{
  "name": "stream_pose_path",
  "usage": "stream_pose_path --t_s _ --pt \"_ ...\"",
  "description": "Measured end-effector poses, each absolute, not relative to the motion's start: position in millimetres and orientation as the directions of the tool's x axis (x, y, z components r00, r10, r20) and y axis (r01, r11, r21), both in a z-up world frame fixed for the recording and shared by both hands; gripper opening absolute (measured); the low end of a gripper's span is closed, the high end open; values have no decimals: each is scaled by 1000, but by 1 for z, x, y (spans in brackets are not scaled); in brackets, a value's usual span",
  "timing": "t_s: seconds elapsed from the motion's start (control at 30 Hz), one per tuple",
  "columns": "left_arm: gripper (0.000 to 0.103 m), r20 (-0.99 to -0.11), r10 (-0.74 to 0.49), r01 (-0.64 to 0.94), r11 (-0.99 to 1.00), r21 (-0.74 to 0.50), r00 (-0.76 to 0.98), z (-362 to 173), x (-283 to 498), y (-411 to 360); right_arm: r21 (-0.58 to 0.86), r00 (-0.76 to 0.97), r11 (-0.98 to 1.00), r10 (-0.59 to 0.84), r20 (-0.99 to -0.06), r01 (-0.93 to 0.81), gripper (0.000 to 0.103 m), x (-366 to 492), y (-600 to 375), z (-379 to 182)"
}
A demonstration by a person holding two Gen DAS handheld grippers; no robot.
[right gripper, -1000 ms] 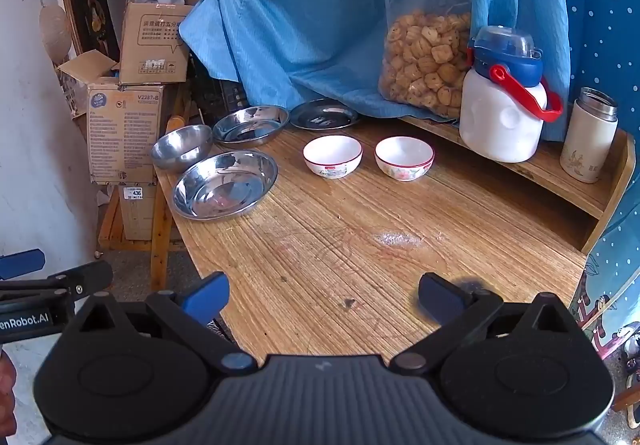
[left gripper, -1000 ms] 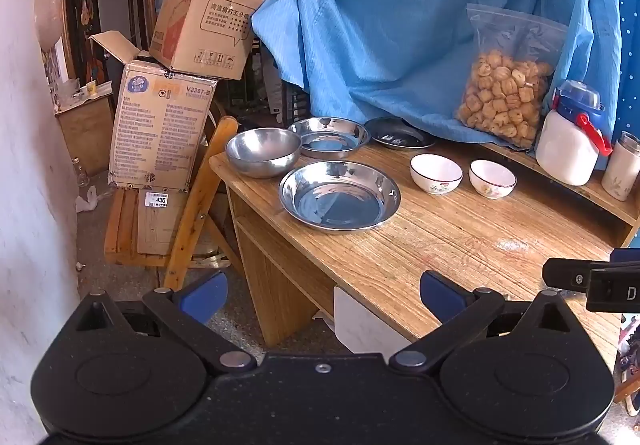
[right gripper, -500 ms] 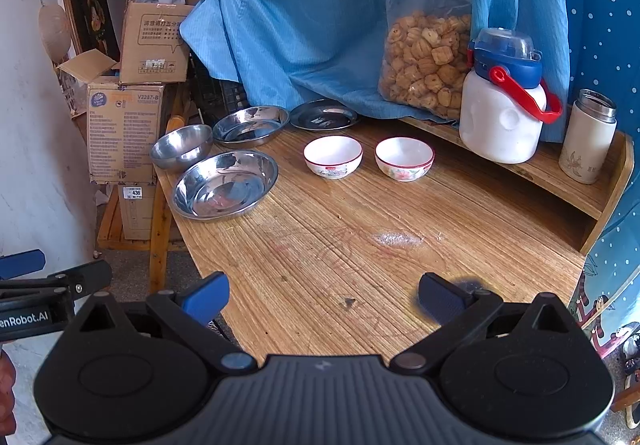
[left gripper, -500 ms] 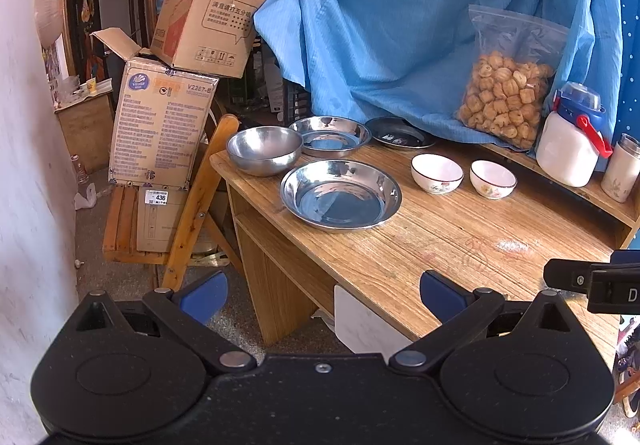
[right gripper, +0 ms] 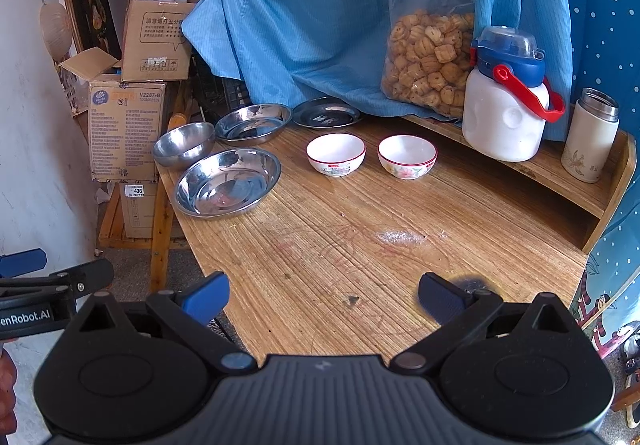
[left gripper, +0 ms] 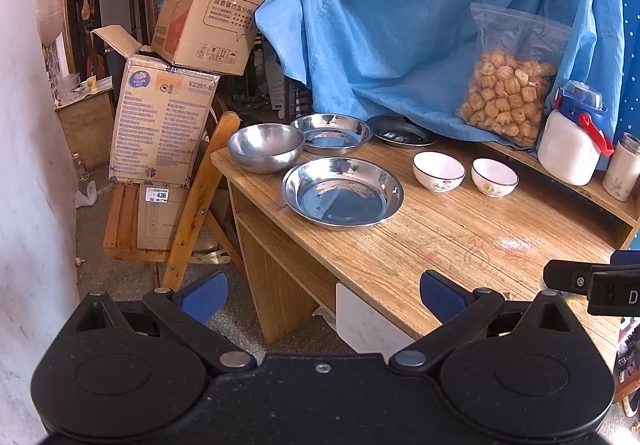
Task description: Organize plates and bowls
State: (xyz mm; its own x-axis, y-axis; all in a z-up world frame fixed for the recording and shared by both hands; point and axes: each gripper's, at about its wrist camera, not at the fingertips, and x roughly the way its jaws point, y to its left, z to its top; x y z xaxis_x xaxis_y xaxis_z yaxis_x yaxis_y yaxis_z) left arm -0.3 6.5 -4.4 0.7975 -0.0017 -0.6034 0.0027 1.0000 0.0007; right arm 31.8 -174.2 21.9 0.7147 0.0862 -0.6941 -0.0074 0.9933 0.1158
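The left gripper [left gripper: 322, 295] has its blue-tipped fingers [left gripper: 202, 295] spread wide and empty, held off the near left edge of the table [left gripper: 460, 241]. The right gripper [right gripper: 322, 297] is likewise wide and empty, its fingers [right gripper: 440, 299] low over the table's near part.

All the dishes lie well ahead of both pairs of fingers, on the far left of the table. Nearest is a large steel plate [left gripper: 342, 191]. Beyond it to the left sits a steel bowl [left gripper: 266, 146] at the table's corner, and just right of that a second steel plate [left gripper: 331, 134]. A dark plate [left gripper: 400, 131] lies farther right, partly under the hanging blue cloth [left gripper: 400, 25]. Two white bowls [right gripper: 336, 154] [right gripper: 407, 156] stand side by side, apart, ahead of the right gripper and to the right of the large plate.

On the raised shelf [right gripper: 552, 173] behind them are a bag of snacks [right gripper: 430, 57], a white jug [right gripper: 506, 105] with a blue lid and a flask [right gripper: 590, 135].
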Motion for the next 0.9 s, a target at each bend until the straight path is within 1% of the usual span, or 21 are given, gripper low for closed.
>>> stream_pose_path --t_s 0.9 --pt "102 -628 -22 14 1000 -18 778 -10 14 9 108 708 994 68 -703 12 103 40 -173 18"
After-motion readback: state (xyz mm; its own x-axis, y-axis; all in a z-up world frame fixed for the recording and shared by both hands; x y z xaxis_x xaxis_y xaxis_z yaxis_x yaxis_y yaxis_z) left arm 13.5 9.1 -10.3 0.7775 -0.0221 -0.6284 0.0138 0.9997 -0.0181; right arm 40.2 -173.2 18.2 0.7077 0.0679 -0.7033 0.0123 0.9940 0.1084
